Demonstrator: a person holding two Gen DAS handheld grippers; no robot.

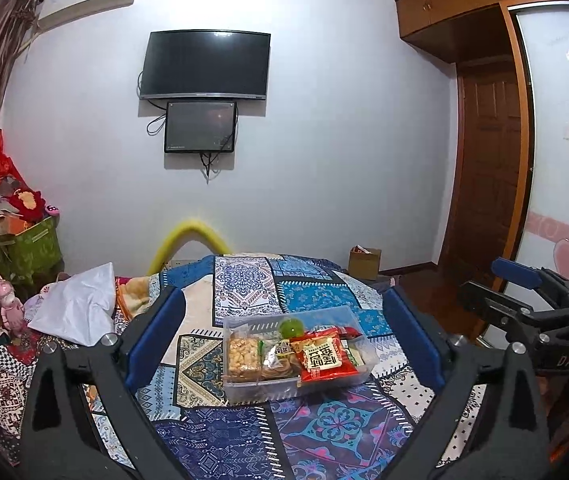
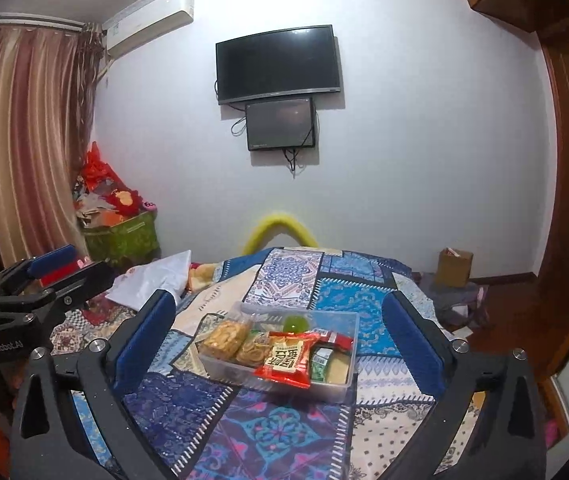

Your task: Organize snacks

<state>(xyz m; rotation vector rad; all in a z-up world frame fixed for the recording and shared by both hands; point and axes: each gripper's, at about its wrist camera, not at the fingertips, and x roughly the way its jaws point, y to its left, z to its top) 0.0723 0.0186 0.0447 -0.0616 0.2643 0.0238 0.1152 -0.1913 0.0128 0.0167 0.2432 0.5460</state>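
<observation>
Clear plastic bin [image 1: 244, 390] of snacks, red packet [image 1: 324, 356] on top, sits on a patchwork quilt [image 1: 336, 428]; left gripper [image 1: 284, 340] and right gripper [image 2: 280, 340] hover wide open, empty.

Clear bin [image 1: 244, 390] of packed snacks [image 1: 322, 356] sits on bedspread.

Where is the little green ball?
The green ball sits in the clear box on the bed, at the back, just behind the red packet; both views show it.
</observation>
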